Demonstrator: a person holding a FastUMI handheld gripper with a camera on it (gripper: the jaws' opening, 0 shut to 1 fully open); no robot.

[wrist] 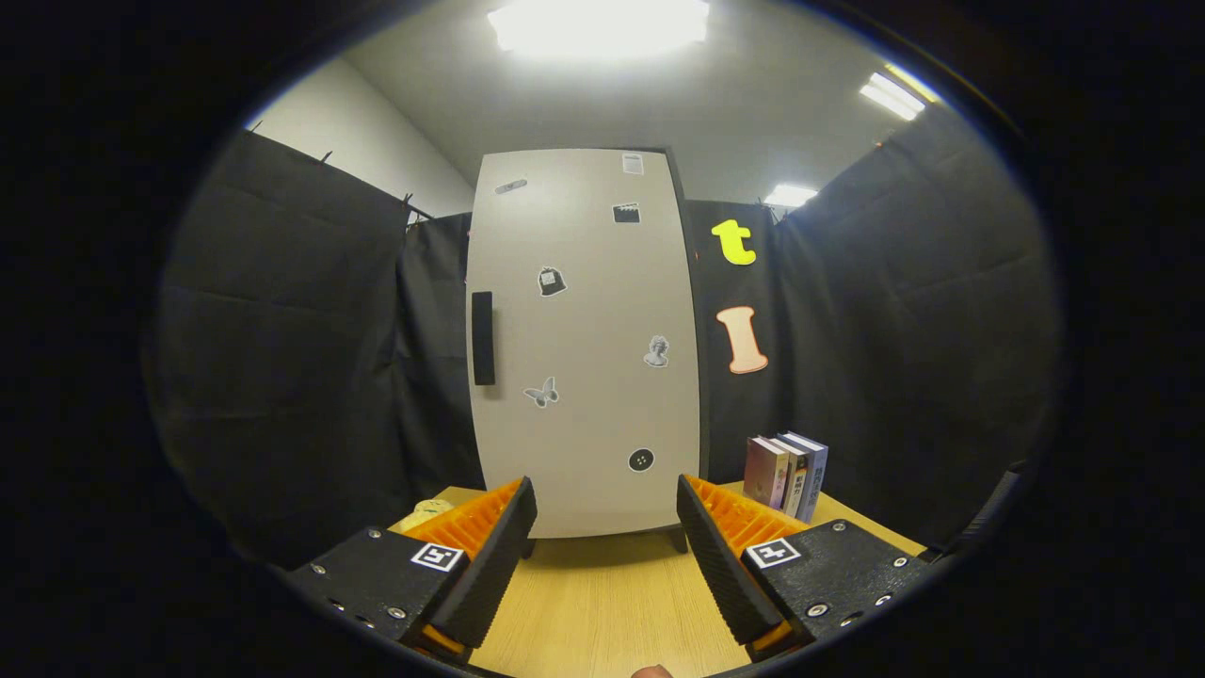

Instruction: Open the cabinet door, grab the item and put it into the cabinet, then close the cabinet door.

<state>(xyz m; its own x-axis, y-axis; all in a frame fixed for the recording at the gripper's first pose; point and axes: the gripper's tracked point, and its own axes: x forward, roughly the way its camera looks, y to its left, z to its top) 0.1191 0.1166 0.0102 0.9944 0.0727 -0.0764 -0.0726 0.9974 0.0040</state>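
My claw (606, 556) was spread wide with nothing between its fingers, held low over the bare wooden tabletop (612, 603). No step of the job looked begun: the door was shut and nothing was in my grip, so I judged the opening of the cabinet to be the step in hand.

Just past my left finger (490, 551), partly hidden behind it, lay a pale, rounded item (425, 513) on the tabletop; I could not tell what it was, nor which way it pointed. Beyond my right finger (720, 556) a few books (786, 474) stood upright, spines toward me, near the cabinet's right side.

Farther on, straight ahead between the fingers, stood the cabinet (588, 339), tall and narrow, its long axis upright and its closed door facing me squarely. Its black handle (483, 337) ran vertically along the door's left edge, so I reckoned the hinges sat on the right. The next move would call for carrying the claw up and leftward to that handle, closing on it across its narrow width, and swinging the door out toward me.
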